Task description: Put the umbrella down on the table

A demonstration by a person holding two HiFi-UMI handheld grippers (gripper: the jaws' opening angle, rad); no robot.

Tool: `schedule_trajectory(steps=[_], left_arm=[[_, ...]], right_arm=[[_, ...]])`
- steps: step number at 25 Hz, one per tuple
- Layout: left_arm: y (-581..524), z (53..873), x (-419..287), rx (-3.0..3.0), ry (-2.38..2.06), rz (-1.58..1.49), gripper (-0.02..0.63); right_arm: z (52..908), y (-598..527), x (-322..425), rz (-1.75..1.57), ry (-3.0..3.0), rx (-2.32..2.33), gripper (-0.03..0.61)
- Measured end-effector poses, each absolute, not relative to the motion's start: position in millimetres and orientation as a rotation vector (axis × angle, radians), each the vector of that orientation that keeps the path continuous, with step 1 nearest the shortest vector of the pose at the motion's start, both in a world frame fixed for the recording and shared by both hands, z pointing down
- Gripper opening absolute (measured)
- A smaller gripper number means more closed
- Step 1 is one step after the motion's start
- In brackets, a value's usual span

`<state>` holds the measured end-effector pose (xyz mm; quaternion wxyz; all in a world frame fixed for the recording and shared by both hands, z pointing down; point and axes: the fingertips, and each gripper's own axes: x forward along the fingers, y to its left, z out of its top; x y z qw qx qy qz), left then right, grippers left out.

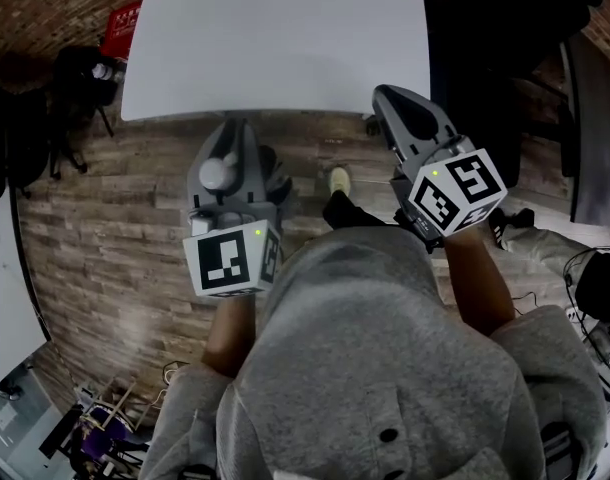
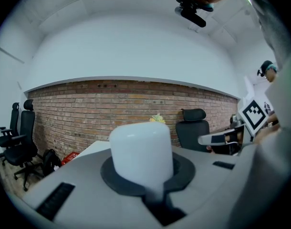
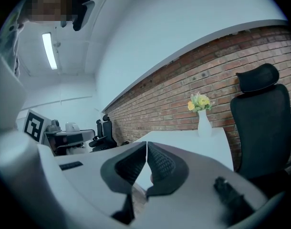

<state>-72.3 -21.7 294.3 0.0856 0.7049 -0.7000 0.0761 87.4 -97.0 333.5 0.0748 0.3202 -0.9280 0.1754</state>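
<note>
My left gripper (image 1: 233, 130) is shut on a white, round-topped cylinder (image 1: 217, 173), apparently the umbrella's handle end; it stands up between the jaws (image 2: 140, 154). The rest of the umbrella is hidden under the gripper. The left gripper (image 2: 144, 178) hangs over the wooden floor just short of the white table's near edge (image 1: 275, 108). My right gripper (image 1: 387, 96) reaches to that edge, its ribbed black pads (image 3: 160, 162) pressed together at the tips with nothing between them. The right gripper (image 3: 146, 149) points along the table top (image 3: 202, 144).
A white vase with yellow flowers (image 3: 201, 114) stands at the table's far end by the brick wall, next to a black office chair (image 3: 261, 120). More chairs (image 2: 17, 137) stand at the left. A black bag (image 1: 83, 80) and a red box (image 1: 122, 26) lie on the floor.
</note>
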Motion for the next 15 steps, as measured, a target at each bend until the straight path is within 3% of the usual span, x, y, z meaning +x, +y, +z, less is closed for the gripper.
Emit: schedule_trajectory(steps=[15], left_arm=[[-77.8, 280.3, -59.7, 2.107, -2.142, 0.245, 0.057]], right_arm=[[330.6, -158.3, 95.8, 0.536, -2.841, 0.928, 0.025]])
